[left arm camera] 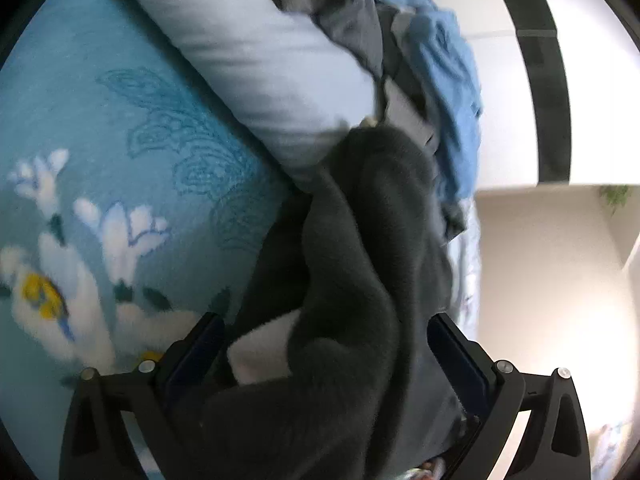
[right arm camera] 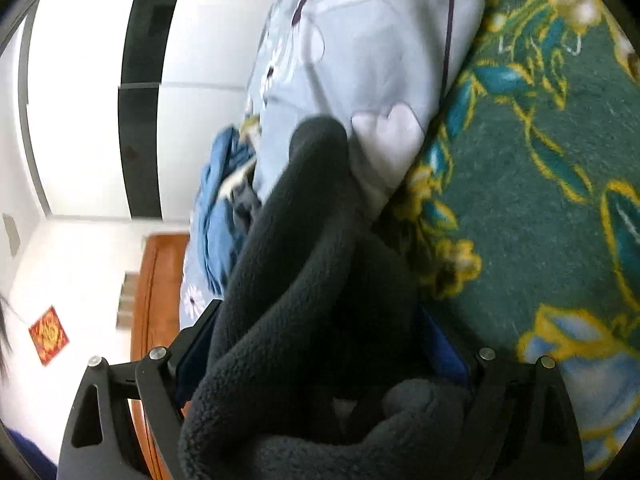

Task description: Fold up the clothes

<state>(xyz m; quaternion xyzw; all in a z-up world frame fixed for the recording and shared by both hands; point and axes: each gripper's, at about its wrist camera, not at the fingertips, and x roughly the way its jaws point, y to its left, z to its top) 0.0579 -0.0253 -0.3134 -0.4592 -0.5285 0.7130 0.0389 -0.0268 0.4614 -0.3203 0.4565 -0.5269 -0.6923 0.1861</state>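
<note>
Left wrist view: the left gripper (left arm camera: 324,356) and right gripper (right arm camera: 320,344) each grasp the bunched dark grey fleece garment (left arm camera: 360,240), lifted over a blue floral blanket (left arm camera: 120,160). Next, seemingly: spread it flat before folding.

Brightness: both views were well lit by soft daylight, with no harsh shadows.
Glare: the white wall (left arm camera: 560,272) was washed out in the left view; the white wardrobe panel (right arm camera: 84,92) bloomed in the right.
Blur: the teal flower-printed blanket (left arm camera: 100,208) was smeared, and the dark grey fleece garment (right arm camera: 304,280) was soft up close.
Distortion: fisheye bending curved straight edges, and black vignette filled the corners.
</note>
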